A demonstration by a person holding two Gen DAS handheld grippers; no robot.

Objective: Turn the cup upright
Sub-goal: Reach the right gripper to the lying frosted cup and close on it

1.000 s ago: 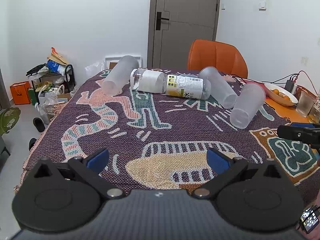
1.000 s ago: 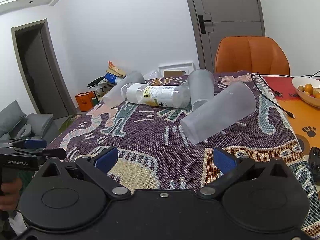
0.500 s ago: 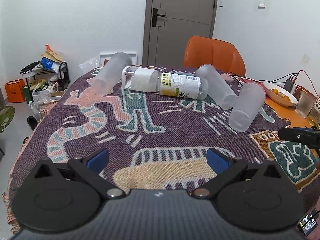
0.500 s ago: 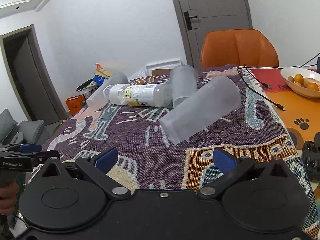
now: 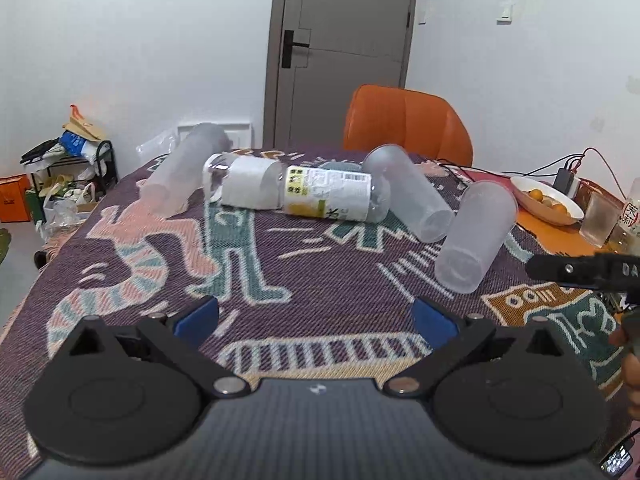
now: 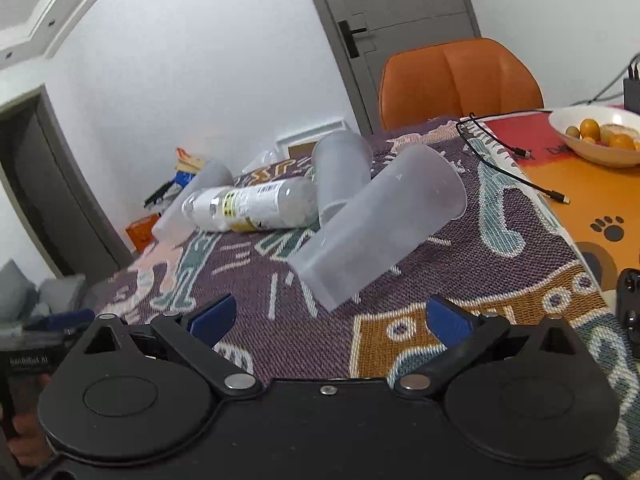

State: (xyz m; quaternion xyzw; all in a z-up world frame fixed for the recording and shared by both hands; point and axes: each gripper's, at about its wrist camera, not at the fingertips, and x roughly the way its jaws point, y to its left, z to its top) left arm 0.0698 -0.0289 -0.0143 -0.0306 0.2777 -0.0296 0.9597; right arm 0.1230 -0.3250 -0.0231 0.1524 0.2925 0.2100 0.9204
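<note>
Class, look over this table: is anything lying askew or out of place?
Yes. Three frosted plastic cups lie on their sides on the patterned blanket: one at far left, one in the middle, one nearest the right claw. A labelled clear bottle lies toppled between them. Nothing looks spilled.

Lying on table (image 5: 320,280): three frosted cups (image 5: 476,236) (image 5: 408,196) (image 5: 182,176), two bottles (image 5: 336,196) (image 5: 244,182). Sitting aside: one fruit bowl (image 5: 548,204), one chair (image 5: 408,124).
</note>
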